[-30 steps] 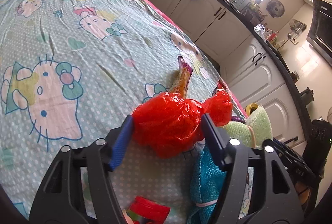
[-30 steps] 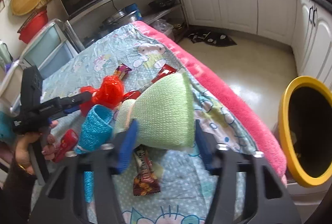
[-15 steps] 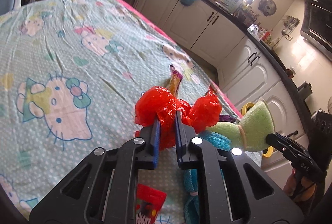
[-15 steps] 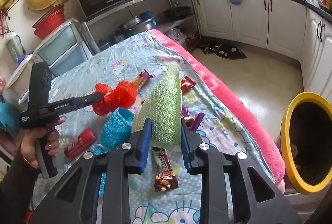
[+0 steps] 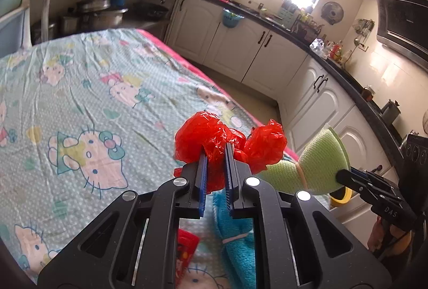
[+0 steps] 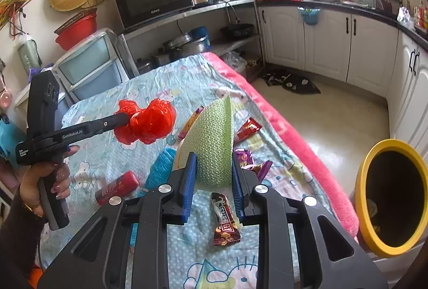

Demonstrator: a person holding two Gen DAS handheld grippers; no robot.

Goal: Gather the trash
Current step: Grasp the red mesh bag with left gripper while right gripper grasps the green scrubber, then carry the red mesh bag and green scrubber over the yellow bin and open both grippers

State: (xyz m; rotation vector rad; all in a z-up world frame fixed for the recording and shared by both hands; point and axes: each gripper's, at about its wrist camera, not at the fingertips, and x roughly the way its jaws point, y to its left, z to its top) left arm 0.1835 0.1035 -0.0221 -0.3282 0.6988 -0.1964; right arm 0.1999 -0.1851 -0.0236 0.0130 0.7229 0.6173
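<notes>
Kitchen cabinets (image 6: 326,45) and a dark counter run along the far wall, and a bench (image 6: 171,85) under a cartoon-cat cloth with a pink edge fills the foreground. On the floor beside it stands a yellow-rimmed bin (image 6: 361,198). The right gripper (image 6: 212,168) has its jaws clenched on a green mesh sponge (image 6: 211,139), lifted clear of the cloth. The left gripper (image 5: 215,155) pinches a crumpled red plastic bag (image 5: 206,136) tightly, also raised off the cloth. Below them lie a blue scrubber (image 6: 160,168), a red packet (image 6: 117,187), a brown snack bar wrapper (image 6: 223,222) and smaller wrappers (image 6: 247,128) near the pink edge.
</notes>
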